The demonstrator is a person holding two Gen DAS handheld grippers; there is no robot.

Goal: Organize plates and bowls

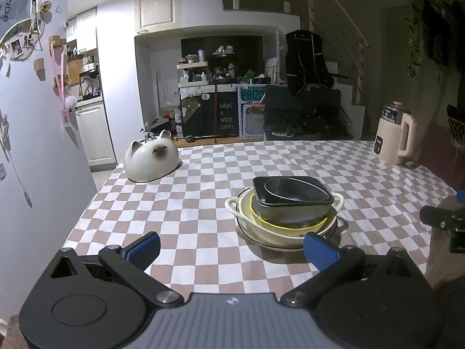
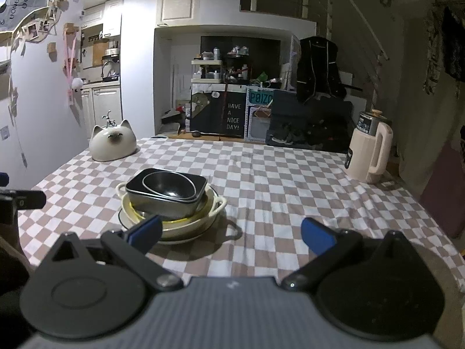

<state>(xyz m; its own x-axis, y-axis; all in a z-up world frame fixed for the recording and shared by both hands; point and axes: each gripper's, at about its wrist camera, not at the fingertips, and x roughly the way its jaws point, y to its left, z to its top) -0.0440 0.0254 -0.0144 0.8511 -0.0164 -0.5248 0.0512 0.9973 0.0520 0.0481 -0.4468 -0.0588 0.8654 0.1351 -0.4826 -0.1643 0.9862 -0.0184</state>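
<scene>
Blue-padded fingers of the left gripper (image 1: 231, 250) stand spread wide and empty just short of a stack of dishes (image 1: 286, 212) on the checked tablecloth (image 1: 189, 203). Within the stack, a small dark bowl (image 1: 293, 190) sits in a dark square dish (image 1: 292, 203), inside a yellow-rimmed bowl (image 1: 287, 224), a cream two-handled bowl (image 1: 232, 203) and a plate (image 1: 261, 242). Beside it, the right gripper (image 2: 231, 234) is likewise released, holding nothing. Farther off stand a cat-shaped dish (image 1: 151, 160) and a cream kettle (image 1: 395, 136).

Brown-white checked tablecloth (image 1: 203, 203), cream bowl (image 1: 279, 232), black dishes (image 1: 290, 193)
</scene>
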